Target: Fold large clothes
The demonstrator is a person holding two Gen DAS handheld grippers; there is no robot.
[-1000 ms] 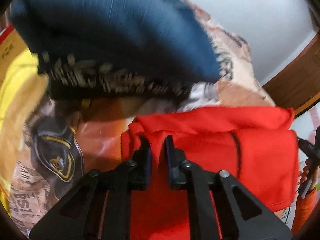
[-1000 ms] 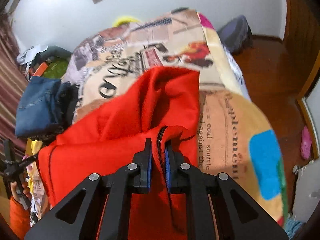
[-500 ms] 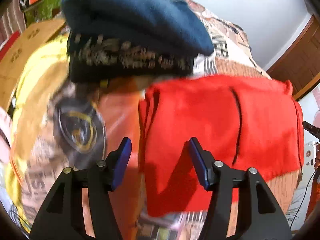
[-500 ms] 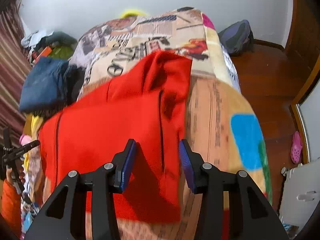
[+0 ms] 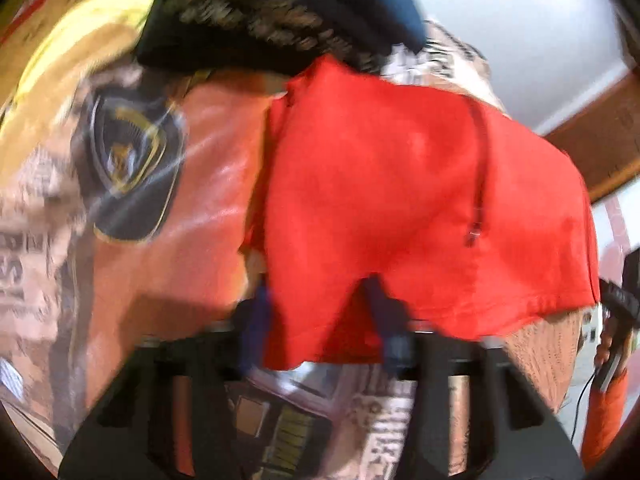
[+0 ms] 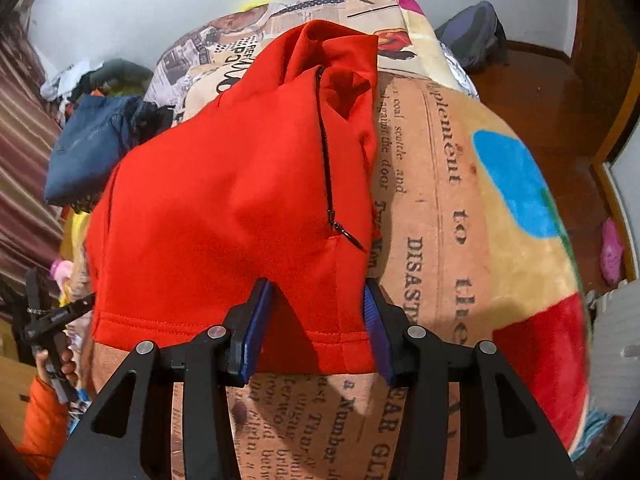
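A red zip-up garment lies folded on the printed bedspread, its black zip running up the right side. My right gripper straddles the near right corner of its hem. The jaws are closing, and the blue pads stand apart from the flat cloth. In the blurred left wrist view the red garment fills the middle. My left gripper straddles its near left corner, jaws closing, with cloth between them and no clear pinch.
A stack of folded dark blue clothes sits at the garment's far left, also seen at the top in the left view as dark blue clothes. A backpack and a pink slipper lie on the wooden floor. An orange sleeve shows at left.
Both grippers let go of the raised red cloth, opened and drew back to the near hem. The garment now lies flat and folded. Both sets of jaws are narrower than half a second ago.
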